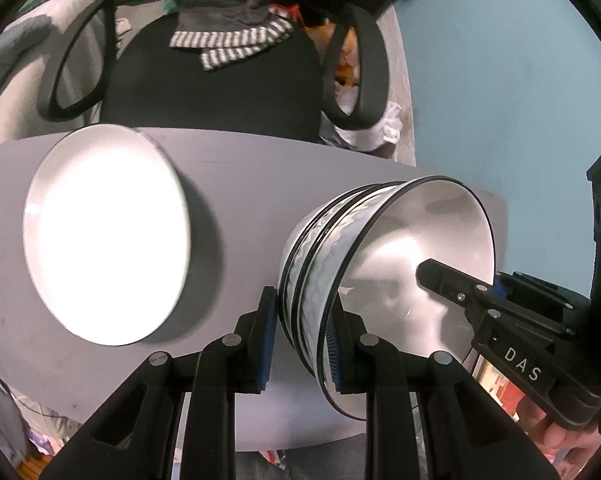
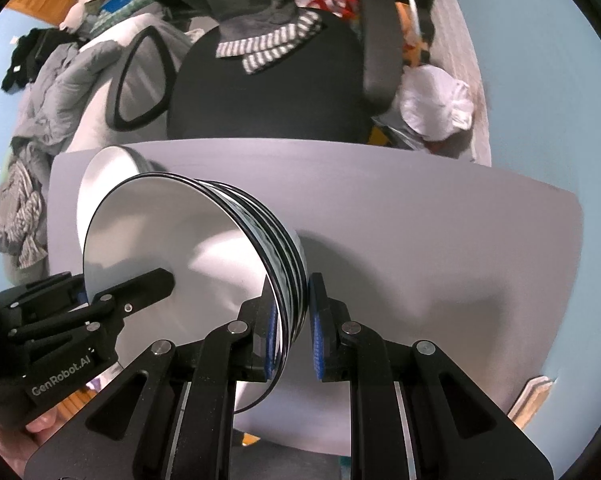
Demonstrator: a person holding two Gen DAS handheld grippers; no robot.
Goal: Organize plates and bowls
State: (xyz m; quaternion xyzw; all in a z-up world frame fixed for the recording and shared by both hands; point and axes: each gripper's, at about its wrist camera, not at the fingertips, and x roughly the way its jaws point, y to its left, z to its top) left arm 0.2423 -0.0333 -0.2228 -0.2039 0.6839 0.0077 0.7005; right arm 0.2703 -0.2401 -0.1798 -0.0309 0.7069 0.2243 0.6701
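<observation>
A stack of white bowls [image 1: 380, 248] with black rims and wavy grey bands hangs tilted above the grey table [image 1: 240, 184]. My left gripper [image 1: 302, 340] is shut on the stack's near rim, one finger inside, one outside. My right gripper [image 2: 292, 336] straddles the opposite rim of the bowls [image 2: 204, 256] with a small gap at its right pad. It also shows in the left wrist view, reaching into the bowl [image 1: 452, 284]. A white plate [image 1: 104, 236] lies on the table to the left; in the right wrist view its edge [image 2: 108, 172] peeks from behind the bowls.
A black office chair [image 1: 216, 80] with looped armrests and a striped cloth stands behind the table. Clothes are piled at the left [image 2: 32, 120]. A blue wall [image 1: 500, 80] is on the right. The right half of the table [image 2: 440, 248] is bare.
</observation>
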